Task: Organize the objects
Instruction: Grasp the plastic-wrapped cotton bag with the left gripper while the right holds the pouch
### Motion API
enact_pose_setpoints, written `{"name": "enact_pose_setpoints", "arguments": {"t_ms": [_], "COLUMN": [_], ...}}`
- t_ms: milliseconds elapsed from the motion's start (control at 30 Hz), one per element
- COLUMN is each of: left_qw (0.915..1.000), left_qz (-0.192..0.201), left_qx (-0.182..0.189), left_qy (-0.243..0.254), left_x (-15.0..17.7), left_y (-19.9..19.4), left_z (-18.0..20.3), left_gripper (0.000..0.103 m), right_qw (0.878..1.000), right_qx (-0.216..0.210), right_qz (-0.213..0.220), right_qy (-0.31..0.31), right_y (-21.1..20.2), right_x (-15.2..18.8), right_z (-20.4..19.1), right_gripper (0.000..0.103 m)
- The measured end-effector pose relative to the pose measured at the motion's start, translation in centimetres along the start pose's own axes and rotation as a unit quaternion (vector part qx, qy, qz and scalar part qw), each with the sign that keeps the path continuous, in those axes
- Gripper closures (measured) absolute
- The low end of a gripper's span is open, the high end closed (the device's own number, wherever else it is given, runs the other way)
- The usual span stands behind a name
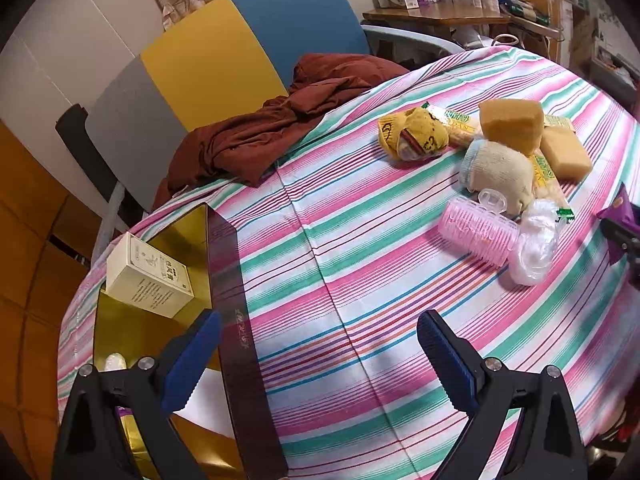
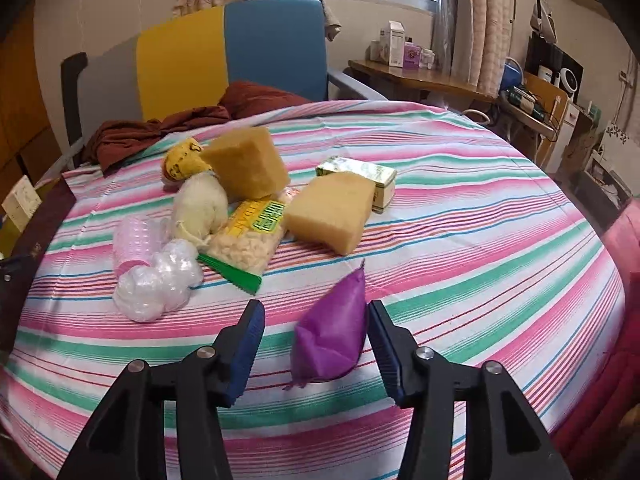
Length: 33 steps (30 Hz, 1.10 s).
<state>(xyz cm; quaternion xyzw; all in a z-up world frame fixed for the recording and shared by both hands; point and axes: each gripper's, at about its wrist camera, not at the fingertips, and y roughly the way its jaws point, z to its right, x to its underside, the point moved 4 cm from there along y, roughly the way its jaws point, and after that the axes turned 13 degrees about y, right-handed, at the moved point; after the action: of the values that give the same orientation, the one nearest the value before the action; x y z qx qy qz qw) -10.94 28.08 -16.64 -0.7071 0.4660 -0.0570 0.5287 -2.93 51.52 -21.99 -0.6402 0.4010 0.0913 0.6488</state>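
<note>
Purple packet between parted jaws of right gripper, against one pad.

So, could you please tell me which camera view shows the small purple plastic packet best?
The right wrist view: the purple plastic packet sits whole between the right gripper fingers, against the right-hand one. The left wrist view catches only a purple corner at its right edge.

Two hand-held grippers are seen, each built of black plastic. The left gripper and the right gripper each carry two fingers faced with ribbed blue pads. Round silver screws are set at the finger pivots, above triangular cut-outs in the black frames.
</note>
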Motion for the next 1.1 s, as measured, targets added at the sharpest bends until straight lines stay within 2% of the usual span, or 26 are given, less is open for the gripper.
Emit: {"name": "enact_pose_setpoints", "arguments": {"t_ms": [33, 67, 333, 433, 567, 633, 667, 733, 867, 967, 1100], "left_qw": [1.0000, 1.0000, 0.9999, 0.9996, 0.9977, 0.9924, 0.9869, 0.9826, 0.9806, 0.9825, 0.9795], "left_qz": [0.001, 0.001, -0.010, -0.006, 0.029, 0.055, 0.059, 0.055, 0.048, 0.045, 0.026], "left_qx": [0.000, -0.001, 0.012, 0.028, 0.035, 0.077, 0.115, 0.142, 0.152, 0.127, 0.137], "left_qy": [0.000, 0.000, -0.004, 0.000, 0.051, 0.078, 0.097, 0.107, 0.115, 0.129, 0.145], "left_x": [0.0, -0.1, -1.0, -1.9, -4.0, -5.2, -5.8, -6.7, -8.2, -8.9, -9.1], "left_y": [0.0, 0.1, 1.1, 1.0, -0.2, -0.7, -0.7, -0.4, 1.1, 2.2, 3.7], "left_z": [0.0, 0.0, 0.3, 1.4, 4.8, 6.8, 8.1, 9.3, 10.7, 11.2, 12.3], "left_gripper": [0.004, 0.004, 0.004, 0.004, 0.004, 0.004, 0.004, 0.004, 0.004, 0.004, 0.004], "right_qw": [1.000, 1.000, 0.998, 0.997, 0.996, 0.996, 0.996, 0.995, 0.994, 0.994, 0.994], "right_qx": [0.002, -0.003, -0.032, -0.045, -0.044, -0.041, -0.043, -0.042, -0.046, -0.050, -0.052], "right_qz": [-0.001, -0.006, -0.001, 0.005, 0.013, 0.015, 0.013, 0.012, 0.009, 0.007, 0.002], "right_qy": [0.005, 0.014, 0.056, 0.070, 0.073, 0.077, 0.081, 0.086, 0.095, 0.098, 0.100], "right_y": [0.1, 0.3, -1.1, -2.4, -3.5, -3.8, -3.9, -4.1, -4.2, -3.9, -3.5], "right_x": [0.1, 0.1, 0.1, 0.1, 0.5, 0.9, 1.2, 1.6, 2.3, 2.5, 2.8], "right_z": [0.3, 0.5, 2.0, 2.6, 3.0, 3.4, 3.7, 4.2, 4.9, 5.2, 5.6], "right_gripper": [0.067, 0.071, 0.072, 0.072, 0.072, 0.072, 0.072, 0.072, 0.072, 0.072, 0.072]}}
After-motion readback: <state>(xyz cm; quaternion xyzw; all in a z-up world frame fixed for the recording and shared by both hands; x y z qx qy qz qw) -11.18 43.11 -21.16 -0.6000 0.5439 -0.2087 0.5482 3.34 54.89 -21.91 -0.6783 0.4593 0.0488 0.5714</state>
